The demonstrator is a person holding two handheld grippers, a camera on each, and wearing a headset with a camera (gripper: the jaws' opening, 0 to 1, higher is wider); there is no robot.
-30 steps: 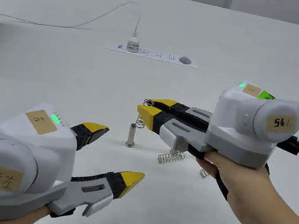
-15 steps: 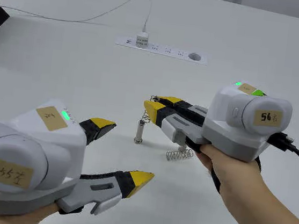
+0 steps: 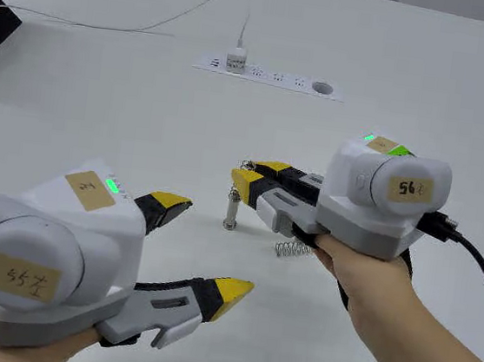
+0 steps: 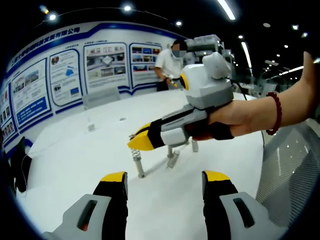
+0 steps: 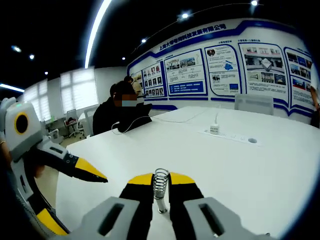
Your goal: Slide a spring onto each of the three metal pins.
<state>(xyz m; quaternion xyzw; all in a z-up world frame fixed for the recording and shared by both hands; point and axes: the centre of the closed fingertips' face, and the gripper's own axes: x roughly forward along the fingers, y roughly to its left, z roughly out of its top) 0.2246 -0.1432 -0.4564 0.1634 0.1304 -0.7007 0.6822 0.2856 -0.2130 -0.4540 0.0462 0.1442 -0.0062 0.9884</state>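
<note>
A spring is being pinched by the right tongs, right above the standing pin. The left tongs are being held spread near the pin, with nothing in them. A loose spring is lying just beside the pin. If the pinched spring is being lowered crooked, the pin could be bumped and tipped over.
</note>
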